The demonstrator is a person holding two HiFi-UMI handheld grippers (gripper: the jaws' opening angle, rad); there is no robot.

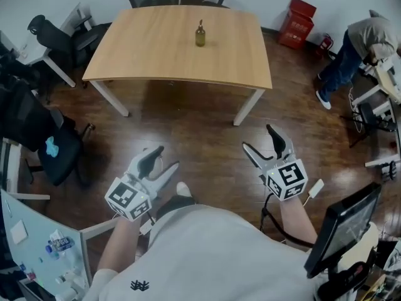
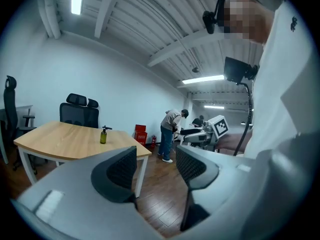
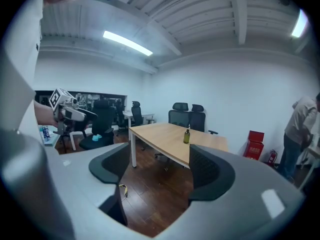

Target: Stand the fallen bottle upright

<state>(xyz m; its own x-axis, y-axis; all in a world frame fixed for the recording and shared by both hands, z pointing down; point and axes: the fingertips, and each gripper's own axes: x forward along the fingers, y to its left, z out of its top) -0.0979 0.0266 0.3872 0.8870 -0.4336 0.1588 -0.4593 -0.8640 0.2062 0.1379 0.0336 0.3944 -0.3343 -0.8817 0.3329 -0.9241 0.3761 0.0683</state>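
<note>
only in the head view are both tools seen together: the left gripper (image 1: 166,157) and the right gripper (image 1: 259,138) are held over the dark wooden floor (image 1: 194,127), well apart from the table (image 1: 144,46). the ceiling beams and strip lights are shown only in the two gripper views. in the left gripper view the left gripper (image 2: 155,156) is seen with its jaws spread and nothing but floor between them; the same is seen of the right gripper (image 3: 159,156) in the right gripper view, jaws parted and empty. the marker cube of the other tool is caught in each gripper view, at the right edge of one and the left edge of the other. a person (image 1: 360,42) bent over at the far right is seen whole from above, but is cut off by the picture's edge in the right gripper view. the bottle (image 1: 200,34) is small in every view; its label cannot be read and the shape of its top is hard to make out. it is found near the far middle of the table, alone on the bare top, a green bottle (image 2: 103,135) with a dark cap. it is seen standing upright (image 3: 186,135), its long axis vertical and its neck pointed at the ceiling.
</note>
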